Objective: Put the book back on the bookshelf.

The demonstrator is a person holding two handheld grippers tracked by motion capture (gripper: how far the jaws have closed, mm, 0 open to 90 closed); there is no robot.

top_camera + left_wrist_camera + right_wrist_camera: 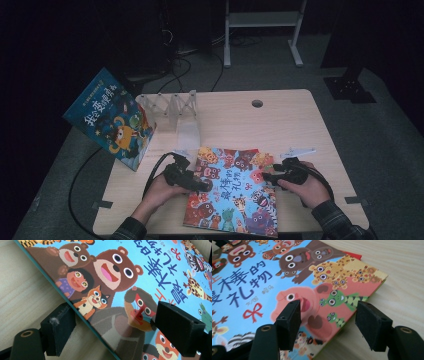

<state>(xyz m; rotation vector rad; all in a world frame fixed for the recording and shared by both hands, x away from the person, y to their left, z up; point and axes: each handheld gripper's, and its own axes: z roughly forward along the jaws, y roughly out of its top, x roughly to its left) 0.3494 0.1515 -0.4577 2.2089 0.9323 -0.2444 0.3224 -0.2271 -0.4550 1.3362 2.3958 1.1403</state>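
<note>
A picture book (232,192) with cartoon animals and blue characters on its cover lies flat on the wooden table (285,125), near the front edge. My left gripper (202,184) is at the book's left edge. In the left gripper view its jaws (115,325) stand apart astride that edge, one low beside the table and one over the cover (120,272). My right gripper (267,176) is at the book's right edge. It is open (328,320), with one jaw above the cover (287,272) and the other past the edge over bare wood.
A second, dark blue picture book (112,117) leans upright at the table's left rear beside a clear plastic rack (172,107). A cable hole (257,103) sits in the far middle of the table. Cables lie on the floor behind.
</note>
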